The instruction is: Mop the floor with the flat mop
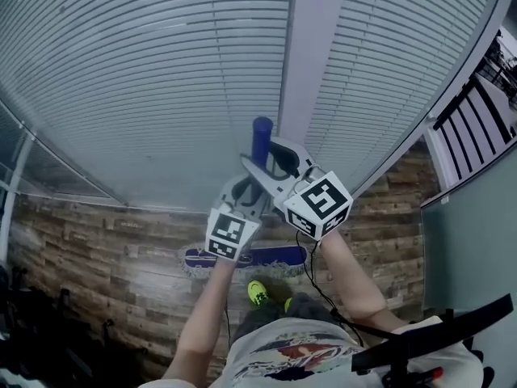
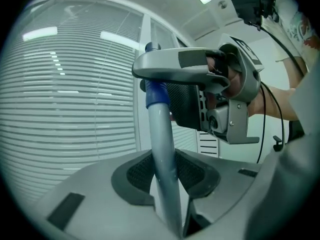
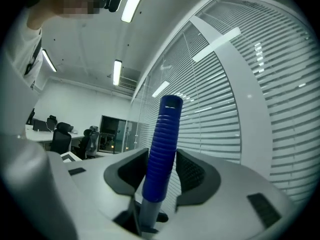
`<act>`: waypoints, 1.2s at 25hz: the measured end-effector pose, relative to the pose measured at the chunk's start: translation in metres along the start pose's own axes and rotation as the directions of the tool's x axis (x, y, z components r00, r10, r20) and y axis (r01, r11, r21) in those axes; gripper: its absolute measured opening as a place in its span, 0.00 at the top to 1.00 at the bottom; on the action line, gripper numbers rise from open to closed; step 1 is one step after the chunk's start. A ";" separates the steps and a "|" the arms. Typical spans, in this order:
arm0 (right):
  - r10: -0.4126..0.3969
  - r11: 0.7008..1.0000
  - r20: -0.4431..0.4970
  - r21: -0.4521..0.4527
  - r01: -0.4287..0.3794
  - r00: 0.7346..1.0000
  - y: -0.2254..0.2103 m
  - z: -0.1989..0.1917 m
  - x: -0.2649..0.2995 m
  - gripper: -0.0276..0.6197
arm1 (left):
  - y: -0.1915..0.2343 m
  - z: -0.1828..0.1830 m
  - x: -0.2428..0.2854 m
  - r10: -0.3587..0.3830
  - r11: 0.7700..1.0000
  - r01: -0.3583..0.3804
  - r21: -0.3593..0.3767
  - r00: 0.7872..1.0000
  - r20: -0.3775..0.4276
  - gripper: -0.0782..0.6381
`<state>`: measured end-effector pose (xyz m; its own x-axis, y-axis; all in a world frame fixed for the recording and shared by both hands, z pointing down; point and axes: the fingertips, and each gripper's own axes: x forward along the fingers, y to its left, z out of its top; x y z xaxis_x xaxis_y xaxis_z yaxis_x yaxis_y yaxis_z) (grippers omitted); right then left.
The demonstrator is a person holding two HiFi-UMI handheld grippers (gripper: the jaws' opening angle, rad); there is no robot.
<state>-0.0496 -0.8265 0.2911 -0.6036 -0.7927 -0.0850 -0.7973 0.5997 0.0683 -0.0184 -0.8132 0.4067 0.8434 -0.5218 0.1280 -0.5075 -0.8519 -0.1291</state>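
Note:
The flat mop stands upright in front of me. Its blue pad [image 1: 246,259] lies flat on the wooden floor just ahead of a yellow-green shoe [image 1: 257,292]. My left gripper [image 1: 249,191] is shut on the grey pole [image 2: 164,149], which runs up between both pads. Higher up, my right gripper [image 1: 271,158] is shut on the ribbed blue grip [image 3: 162,146] at the top of the handle [image 1: 262,138]. In the left gripper view the right gripper [image 2: 150,79] shows just above, clamped round the blue grip [image 2: 157,95].
A glass wall with white slatted blinds [image 1: 153,79] and a white post [image 1: 311,55] rises right behind the mop. Dark chairs [image 1: 32,330] stand at the lower left, a grey partition [image 1: 472,249] at the right. Office desks and chairs [image 3: 62,136] sit further off.

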 end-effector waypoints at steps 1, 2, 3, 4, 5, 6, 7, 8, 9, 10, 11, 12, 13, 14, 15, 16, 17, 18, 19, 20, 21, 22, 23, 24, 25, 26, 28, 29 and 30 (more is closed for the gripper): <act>0.010 1.000 0.002 -0.003 -0.010 1.000 0.004 0.002 -0.002 0.69 | -0.003 0.001 -0.003 0.005 1.000 -0.005 -0.001 1.000 -0.003 0.72; 0.019 1.000 0.010 0.000 -0.019 1.000 0.009 0.004 -0.006 0.70 | -0.007 0.003 -0.006 0.009 1.000 -0.009 -0.003 1.000 -0.007 0.72; 0.032 0.999 0.021 0.018 -0.033 0.999 0.015 0.007 -0.012 0.71 | -0.014 0.004 -0.011 0.007 1.000 -0.007 0.000 1.000 -0.011 0.73; 0.050 0.997 0.034 0.049 -0.052 0.998 0.023 0.008 -0.021 0.72 | -0.024 0.004 -0.018 -0.008 1.000 0.008 0.009 1.000 -0.012 0.73; 0.068 0.994 0.046 0.081 -0.072 0.997 0.033 0.010 -0.032 0.73 | -0.036 0.004 -0.027 -0.038 0.999 0.038 0.023 0.999 -0.005 0.72; 0.084 0.991 0.055 0.100 -0.090 0.995 0.042 0.011 -0.044 0.74 | -0.051 0.006 -0.036 -0.080 0.996 0.080 0.038 0.997 0.013 0.72; 0.099 0.989 0.061 0.107 -0.105 0.993 0.051 0.012 -0.059 0.74 | -0.065 0.011 -0.045 -0.126 0.991 0.124 0.050 0.991 0.040 0.72; 0.116 0.987 0.066 0.108 -0.123 0.991 0.058 0.013 -0.075 0.74 | -0.080 0.016 -0.053 -0.171 0.984 0.167 0.064 0.983 0.065 0.72; 0.137 0.984 0.073 0.107 -0.144 0.988 0.065 0.014 -0.093 0.74 | -0.097 0.022 -0.057 -0.215 0.974 0.209 0.084 0.974 0.075 0.69; 0.159 0.980 0.083 0.105 -0.167 0.984 0.073 0.016 -0.111 0.75 | -0.114 0.026 -0.060 -0.261 0.961 0.252 0.110 0.963 0.071 0.66; 0.181 0.976 0.093 0.105 -0.190 0.979 0.081 0.017 -0.128 0.75 | -0.132 0.029 -0.061 -0.305 0.946 0.295 0.135 0.951 0.059 0.65; 0.200 0.973 0.100 0.100 -0.210 0.975 0.089 0.018 -0.143 0.75 | -0.150 0.034 -0.061 -0.340 0.932 0.329 0.155 0.939 0.052 0.65; 0.216 0.970 0.101 0.090 -0.225 0.971 0.097 0.019 -0.157 0.75 | -0.168 0.038 -0.061 -0.363 0.922 0.350 0.166 0.931 0.052 0.65; 0.225 0.969 0.097 0.079 -0.232 0.970 0.105 0.019 -0.171 0.75 | -0.185 0.041 -0.062 -0.372 0.918 0.358 0.168 0.926 0.057 0.65; 0.229 0.969 0.094 0.071 -0.236 0.969 0.111 0.019 -0.185 0.75 | -0.202 0.041 -0.064 -0.370 0.921 0.357 0.158 0.927 0.065 0.65; 0.236 0.967 0.095 0.071 -0.243 0.967 0.118 0.018 -0.201 0.75 | -0.218 0.037 -0.067 -0.358 0.928 0.346 0.137 0.931 0.071 0.67; 0.248 0.964 0.100 0.072 -0.255 0.964 0.125 0.018 -0.217 0.75 | -0.232 0.031 -0.072 -0.334 0.939 0.326 0.112 0.940 0.071 0.69; 0.263 0.960 0.105 0.072 -0.271 0.959 0.133 0.017 -0.232 0.75 | -0.245 0.024 -0.077 -0.303 0.951 0.296 0.094 0.951 0.069 0.78; 0.279 0.956 0.110 0.068 -0.287 0.954 0.144 0.017 -0.246 0.75 | -0.257 0.019 -0.083 -0.269 0.961 0.262 0.088 0.961 0.070 0.81; 0.292 0.952 0.114 0.064 -0.301 0.949 0.154 0.016 -0.260 0.75 | -0.269 0.015 -0.090 -0.238 0.969 0.232 0.091 0.968 0.074 0.81; 0.306 0.947 0.118 0.061 -0.314 0.945 0.165 0.015 -0.272 0.75 | -0.280 0.013 -0.097 -0.216 0.973 0.208 0.098 0.974 0.075 0.81; 0.320 0.942 0.121 0.059 -0.329 0.940 0.174 0.014 -0.284 0.75 | -0.291 0.011 -0.102 -0.201 0.975 0.193 0.106 0.977 0.069 0.81; 0.337 0.936 0.123 0.065 -0.346 0.934 0.181 0.013 -0.295 0.75 | -0.301 0.009 -0.105 -0.192 0.977 0.185 0.111 0.980 0.058 0.81; 0.354 0.928 0.124 0.079 -0.365 0.927 0.189 0.011 -0.306 0.75 | -0.312 0.007 -0.109 -0.186 0.978 0.180 0.110 0.982 0.045 0.81; 0.372 0.918 0.126 0.100 -0.385 0.920 0.199 0.009 -0.317 0.75 | -0.323 0.005 -0.115 -0.178 0.979 0.174 0.103 0.983 0.033 0.81; 0.388 0.907 0.130 0.121 -0.403 0.912 0.209 0.007 -0.326 0.75 | -0.333 0.001 -0.122 -0.168 0.982 0.165 0.095 0.986 0.023 0.81; 0.416 0.888 0.143 0.149 -0.435 0.898 0.229 0.004 -0.343 0.73 | -0.349 -0.004 -0.136 -0.142 0.986 0.141 0.087 0.990 0.001 0.81; 0.424 0.883 0.148 0.153 -0.445 0.893 0.237 0.004 -0.351 0.73 | -0.357 -0.006 -0.141 -0.131 0.987 0.131 0.088 0.991 -0.012 0.81; 0.430 0.880 0.149 0.149 -0.450 0.890 0.244 0.003 -0.358 0.73 | -0.364 -0.007 -0.144 -0.123 0.988 0.125 0.092 0.992 -0.027 0.81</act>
<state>-0.0278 -0.3961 0.3352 -0.8809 -0.4314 -0.1947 -0.4304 0.9013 -0.0498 0.0432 -0.4285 0.4425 0.8942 -0.4144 0.1692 -0.3800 -0.9026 -0.2022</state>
